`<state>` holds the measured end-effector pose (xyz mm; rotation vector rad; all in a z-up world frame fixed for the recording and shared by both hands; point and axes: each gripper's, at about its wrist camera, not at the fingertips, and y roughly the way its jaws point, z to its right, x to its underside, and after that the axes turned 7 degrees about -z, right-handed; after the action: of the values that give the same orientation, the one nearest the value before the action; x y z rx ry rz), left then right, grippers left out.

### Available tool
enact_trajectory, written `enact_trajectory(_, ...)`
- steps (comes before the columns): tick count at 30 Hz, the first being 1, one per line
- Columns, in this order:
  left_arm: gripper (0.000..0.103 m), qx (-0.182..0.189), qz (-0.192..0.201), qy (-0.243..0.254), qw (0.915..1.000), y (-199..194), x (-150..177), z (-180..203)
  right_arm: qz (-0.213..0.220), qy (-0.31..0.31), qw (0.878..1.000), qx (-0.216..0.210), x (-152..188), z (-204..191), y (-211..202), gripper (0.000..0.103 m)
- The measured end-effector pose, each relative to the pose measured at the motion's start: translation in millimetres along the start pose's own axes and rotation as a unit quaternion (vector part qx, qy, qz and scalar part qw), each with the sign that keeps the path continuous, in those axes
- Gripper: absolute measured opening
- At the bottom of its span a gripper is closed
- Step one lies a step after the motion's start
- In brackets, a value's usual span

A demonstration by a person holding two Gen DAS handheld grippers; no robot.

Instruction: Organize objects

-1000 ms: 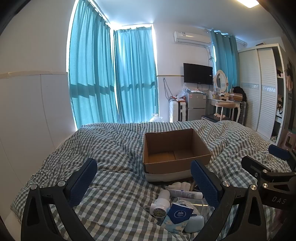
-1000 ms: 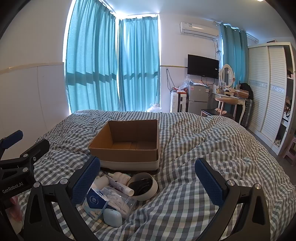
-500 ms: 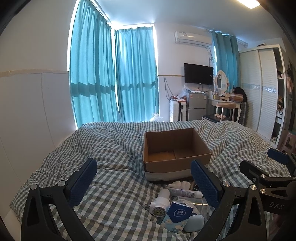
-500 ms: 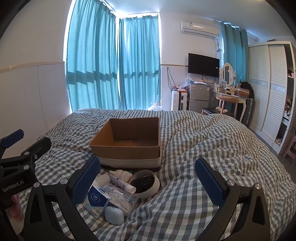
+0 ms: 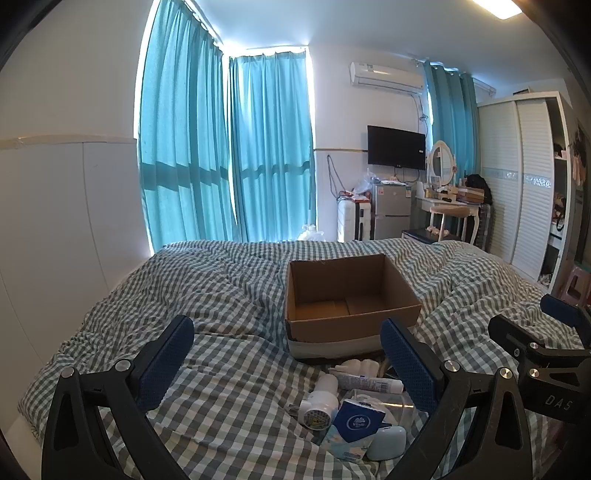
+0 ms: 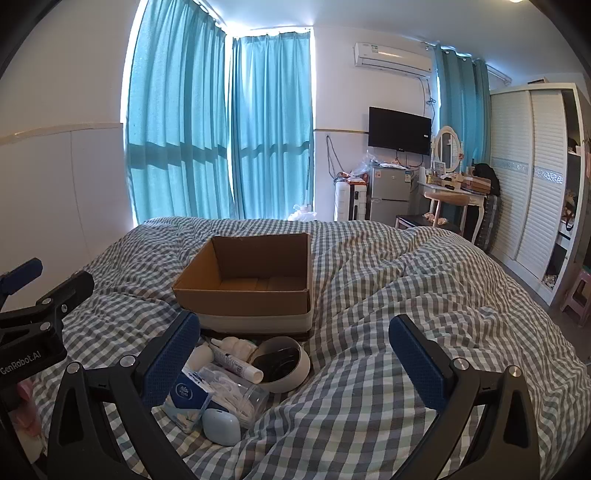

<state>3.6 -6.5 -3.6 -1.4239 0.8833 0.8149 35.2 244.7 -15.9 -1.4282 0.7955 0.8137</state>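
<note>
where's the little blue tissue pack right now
In the right wrist view the tissue pack lies on the bed at lower left, nearest the camera in the pile before the cardboard box, beside the pale blue case.

left gripper (image 6: 22,325) body: "GenRobot.AI" in white
right gripper (image 5: 554,354) body: "DAS", rest cut off at the edge
blue tissue pack (image 5: 356,421): round logo, too small to read

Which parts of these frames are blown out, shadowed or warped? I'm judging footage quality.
Left wrist: ceiling light clips white; curtains backlit, edges glaring. Right wrist: cardboard box interior shaded; wardrobe bows from fisheye; corners vignette black.
</note>
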Motion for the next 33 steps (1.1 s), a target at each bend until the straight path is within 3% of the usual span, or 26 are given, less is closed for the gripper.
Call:
enact_trajectory(22, 0.103, -0.003, -0.002, 0.002, 1.0, -0.2, 1.3, 0.5, 0.004, -0.019, 1.0, -0.002, -1.1, -6.6, -3.8, 0.103)
enact_trajectory(29, 0.103, -0.024, 0.003, 0.003, 0.9997, 1.7, -0.5, -0.1, -0.001, -0.028, 1.0, -0.012, -3.0, -7.5, -2.0, 0.103)
enact_trajectory(33, 0.103, 0.002, -0.019, -0.015, 0.9997, 9.1, -1.8, -4.3, -0.008, -0.032, 0.999, -0.015, -2.0, -5.7, 4.0, 0.103)
